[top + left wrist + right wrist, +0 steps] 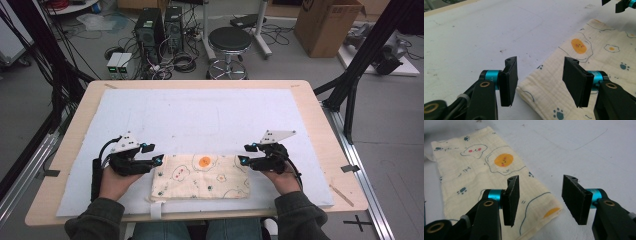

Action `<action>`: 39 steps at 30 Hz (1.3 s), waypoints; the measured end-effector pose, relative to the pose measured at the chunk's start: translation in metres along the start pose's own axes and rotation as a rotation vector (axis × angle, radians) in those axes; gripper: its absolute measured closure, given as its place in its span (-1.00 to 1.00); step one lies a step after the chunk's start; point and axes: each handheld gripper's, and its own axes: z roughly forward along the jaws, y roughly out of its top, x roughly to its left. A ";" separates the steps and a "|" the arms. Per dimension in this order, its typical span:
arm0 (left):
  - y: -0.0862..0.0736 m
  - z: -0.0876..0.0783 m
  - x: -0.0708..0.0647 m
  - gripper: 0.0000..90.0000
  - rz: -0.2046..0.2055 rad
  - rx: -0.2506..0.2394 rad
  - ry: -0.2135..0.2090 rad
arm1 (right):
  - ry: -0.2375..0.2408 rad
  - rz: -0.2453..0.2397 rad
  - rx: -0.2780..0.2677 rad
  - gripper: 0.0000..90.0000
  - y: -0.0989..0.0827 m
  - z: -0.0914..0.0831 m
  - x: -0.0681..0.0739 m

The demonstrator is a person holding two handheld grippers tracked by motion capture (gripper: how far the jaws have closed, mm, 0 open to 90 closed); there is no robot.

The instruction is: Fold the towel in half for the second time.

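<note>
The folded cloth (202,176) is lying flat on the white mat (200,115), near its front edge, long axis running left to right. The left gripper (157,160) and right gripper (242,160) are hovering at its two far corners, jaws standing apart and gripping nothing.

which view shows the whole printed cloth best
The high view: the cloth lies flat on the white mat, all edges visible between both grippers. The left gripper view shows one corner of it under open jaws; the right gripper view shows most of it, at a slant.
</note>
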 end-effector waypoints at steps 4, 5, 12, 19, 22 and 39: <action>0.000 0.001 0.001 0.02 0.002 0.006 -0.005 | 0.000 0.008 0.002 0.07 0.000 0.000 -0.001; -0.001 0.002 0.001 0.02 0.003 0.007 -0.003 | -0.001 0.010 0.007 0.07 0.000 0.001 -0.001; -0.002 0.008 0.008 0.05 -0.005 0.024 0.015 | -0.005 0.018 0.026 0.09 0.000 0.006 -0.005; -0.005 0.020 0.019 0.19 -0.064 0.067 0.073 | -0.011 0.044 0.065 0.16 -0.001 0.016 -0.015; -0.006 0.029 0.021 0.24 -0.082 0.085 0.065 | -0.013 0.068 0.083 0.19 -0.003 0.020 -0.022; -0.015 0.051 0.021 0.34 -0.100 0.235 0.032 | 0.033 0.089 0.179 0.50 -0.012 0.036 -0.027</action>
